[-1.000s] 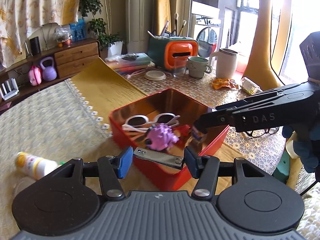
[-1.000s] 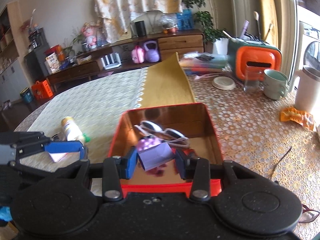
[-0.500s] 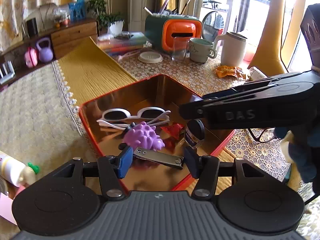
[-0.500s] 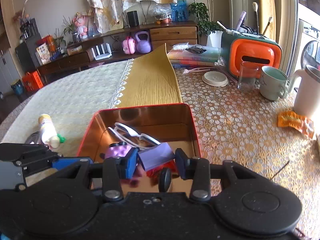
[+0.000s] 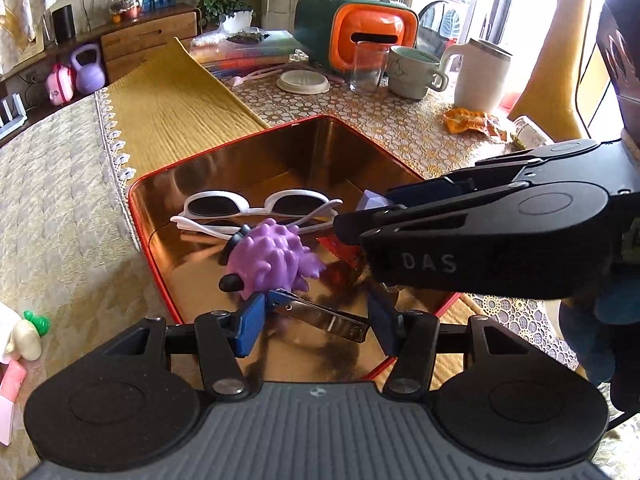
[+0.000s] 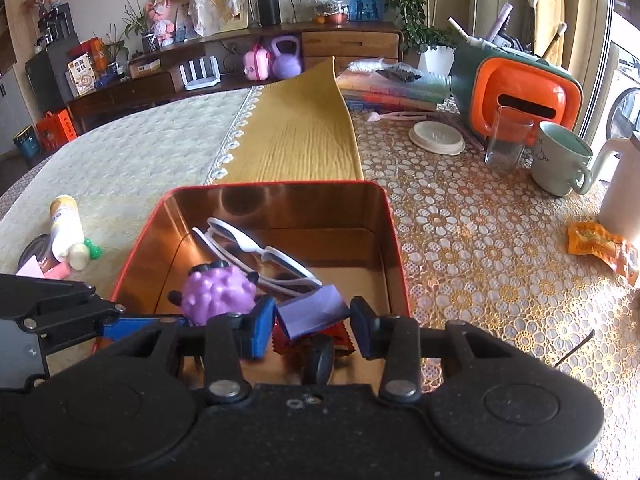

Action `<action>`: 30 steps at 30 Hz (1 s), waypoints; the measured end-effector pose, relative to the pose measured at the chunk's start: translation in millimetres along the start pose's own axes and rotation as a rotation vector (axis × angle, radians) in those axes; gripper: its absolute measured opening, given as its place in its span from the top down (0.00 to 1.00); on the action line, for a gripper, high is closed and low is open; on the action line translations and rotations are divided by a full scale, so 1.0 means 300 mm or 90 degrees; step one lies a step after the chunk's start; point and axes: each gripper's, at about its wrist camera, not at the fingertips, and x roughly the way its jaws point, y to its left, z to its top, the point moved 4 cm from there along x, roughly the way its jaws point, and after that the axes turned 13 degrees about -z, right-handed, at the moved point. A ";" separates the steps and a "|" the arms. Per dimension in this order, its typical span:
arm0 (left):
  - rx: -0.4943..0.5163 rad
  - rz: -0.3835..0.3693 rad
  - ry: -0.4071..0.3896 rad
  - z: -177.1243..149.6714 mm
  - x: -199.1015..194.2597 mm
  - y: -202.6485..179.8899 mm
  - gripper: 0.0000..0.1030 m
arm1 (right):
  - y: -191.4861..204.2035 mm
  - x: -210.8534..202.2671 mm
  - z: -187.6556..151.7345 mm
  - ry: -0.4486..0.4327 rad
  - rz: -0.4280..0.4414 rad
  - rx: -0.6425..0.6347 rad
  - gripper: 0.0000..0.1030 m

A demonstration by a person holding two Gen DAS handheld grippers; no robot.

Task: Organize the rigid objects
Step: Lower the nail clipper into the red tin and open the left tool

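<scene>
Left hand-held gripper (image 5: 314, 322) clamps a metal clip (image 5: 320, 317) over the red tin (image 5: 144, 240) on a lace-clothed table (image 6: 480, 240) before a cluttered sideboard (image 6: 348, 42)

table (image 6: 460, 216) | cloths: cream, yellow, lace | on it: red tin (image 6: 394, 240), 2 mugs, glass, bottle

Bright daylight from blown-out window (image 5: 532, 12) at right, glare on tin's (image 5: 224, 168) gold interior, fisheye-bent edges

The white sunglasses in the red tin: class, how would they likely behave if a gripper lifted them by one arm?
The white sunglasses look like thin rigid plastic, so probably light. Their folded arms may swing open. The glossy frame could slip between pads.
</scene>
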 end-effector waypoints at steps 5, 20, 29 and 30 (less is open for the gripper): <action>-0.005 -0.010 0.004 0.005 0.012 -0.003 0.46 | -0.006 0.023 -0.007 0.011 -0.001 0.010 0.60; -0.016 -0.021 0.007 0.013 -0.002 0.002 0.35 | -0.021 0.004 -0.023 0.019 0.005 0.039 0.55; 0.000 -0.028 -0.023 0.003 -0.095 -0.015 0.35 | -0.029 -0.080 -0.014 -0.002 0.012 0.056 0.51; 0.001 -0.029 -0.027 0.001 -0.110 -0.017 0.35 | -0.026 -0.093 -0.014 -0.004 0.011 0.054 0.51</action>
